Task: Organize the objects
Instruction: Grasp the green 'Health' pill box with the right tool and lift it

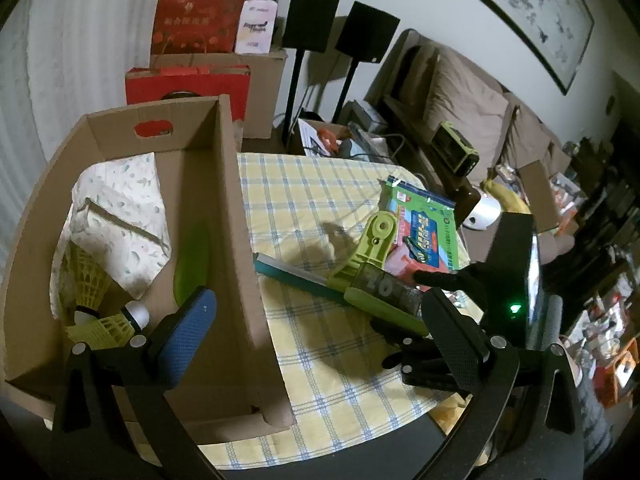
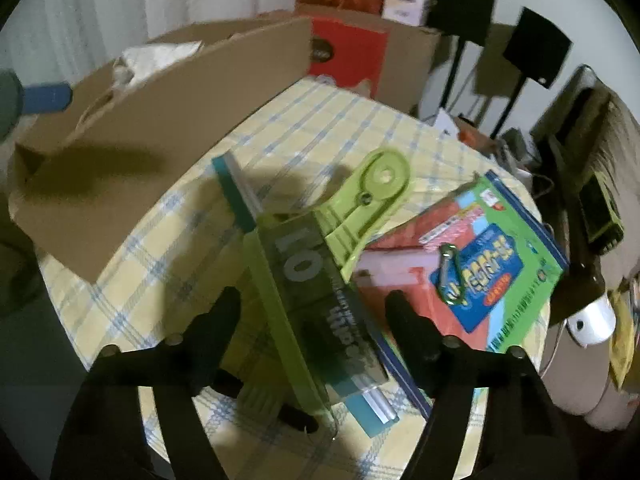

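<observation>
With the right hand-held gripper (image 2: 312, 312) half open astride the green tool (image 2: 304, 276) lying on the tabletop (image 2: 132, 312) beside the box (image 2: 160, 128), pads apparently not yet pressing, an off-centre pinch could let the long tool tip or slip out.

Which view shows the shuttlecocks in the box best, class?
The left wrist view. It looks down into the open box, where the yellow shuttlecocks lie near its front corner. The right wrist view sees only the box's outer wall, so they are hidden.
</observation>
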{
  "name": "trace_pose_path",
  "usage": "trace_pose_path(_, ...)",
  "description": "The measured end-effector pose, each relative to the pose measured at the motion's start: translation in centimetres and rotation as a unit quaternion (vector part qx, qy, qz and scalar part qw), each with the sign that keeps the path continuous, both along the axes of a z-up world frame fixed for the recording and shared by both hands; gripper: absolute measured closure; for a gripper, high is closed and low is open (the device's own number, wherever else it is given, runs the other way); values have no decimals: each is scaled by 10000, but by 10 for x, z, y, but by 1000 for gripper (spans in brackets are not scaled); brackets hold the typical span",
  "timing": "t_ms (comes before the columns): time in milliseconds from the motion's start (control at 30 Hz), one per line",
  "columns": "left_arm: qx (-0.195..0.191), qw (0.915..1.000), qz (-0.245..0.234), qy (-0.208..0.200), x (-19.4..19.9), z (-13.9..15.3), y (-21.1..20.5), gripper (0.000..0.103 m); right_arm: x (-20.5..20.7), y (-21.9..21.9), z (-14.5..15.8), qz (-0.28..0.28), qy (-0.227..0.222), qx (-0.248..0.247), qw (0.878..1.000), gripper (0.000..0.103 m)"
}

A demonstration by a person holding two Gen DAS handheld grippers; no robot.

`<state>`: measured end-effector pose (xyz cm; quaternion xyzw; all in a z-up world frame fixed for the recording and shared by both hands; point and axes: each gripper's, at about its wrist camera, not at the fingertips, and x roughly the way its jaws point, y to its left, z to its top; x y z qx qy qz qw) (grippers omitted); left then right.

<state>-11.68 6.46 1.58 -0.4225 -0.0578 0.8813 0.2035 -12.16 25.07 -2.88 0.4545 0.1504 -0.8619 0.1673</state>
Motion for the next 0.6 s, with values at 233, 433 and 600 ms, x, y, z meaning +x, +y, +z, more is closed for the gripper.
trace_pose_path(233,44,10000,21,-50,-1,-2,-3,0,-5,-3,-10,229,-188,178,9994,55)
trace_pose_path(433,83,9999,8,-60,-1,0,-2,0,3,7,0,164,-153,-329,9992,57)
trace_pose_path(600,125,9999,-26,-66,-1,3,4,0,10,30,16,-185,-120,-1006,9947,57)
